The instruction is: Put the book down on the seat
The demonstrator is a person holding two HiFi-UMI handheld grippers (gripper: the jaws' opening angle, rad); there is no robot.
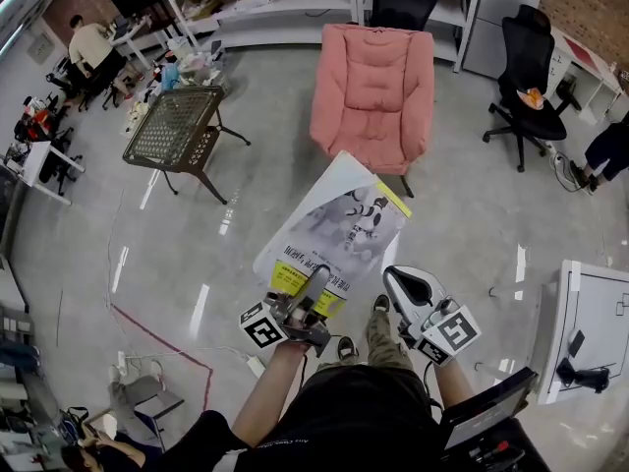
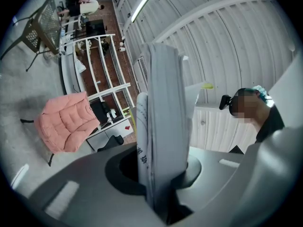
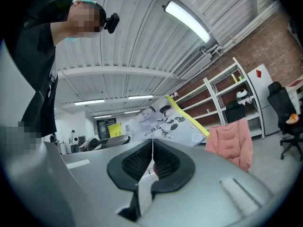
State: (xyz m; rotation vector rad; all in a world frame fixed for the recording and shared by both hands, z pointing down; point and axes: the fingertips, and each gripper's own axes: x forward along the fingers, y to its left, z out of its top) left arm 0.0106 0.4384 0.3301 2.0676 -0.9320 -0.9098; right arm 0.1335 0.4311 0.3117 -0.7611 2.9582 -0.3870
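A large thin book (image 1: 334, 232) with a white and yellow cover is held out over the floor in front of me. My left gripper (image 1: 316, 283) is shut on its near edge. In the left gripper view the book (image 2: 163, 126) stands edge-on between the pads, which press on it. The seat is a pink padded chair (image 1: 373, 91), a short way beyond the book's far edge, also visible as the pink chair (image 2: 66, 122) and the pink chair (image 3: 232, 141). My right gripper (image 1: 395, 277) is shut and holds nothing, just right of the book (image 3: 170, 119).
A dark mesh metal table (image 1: 177, 126) stands left of the chair. A black office chair (image 1: 526, 67) is at the right, shelving (image 1: 295, 8) lines the back, and a white cabinet (image 1: 590, 332) is near my right side. A person (image 1: 93, 47) sits at the far left.
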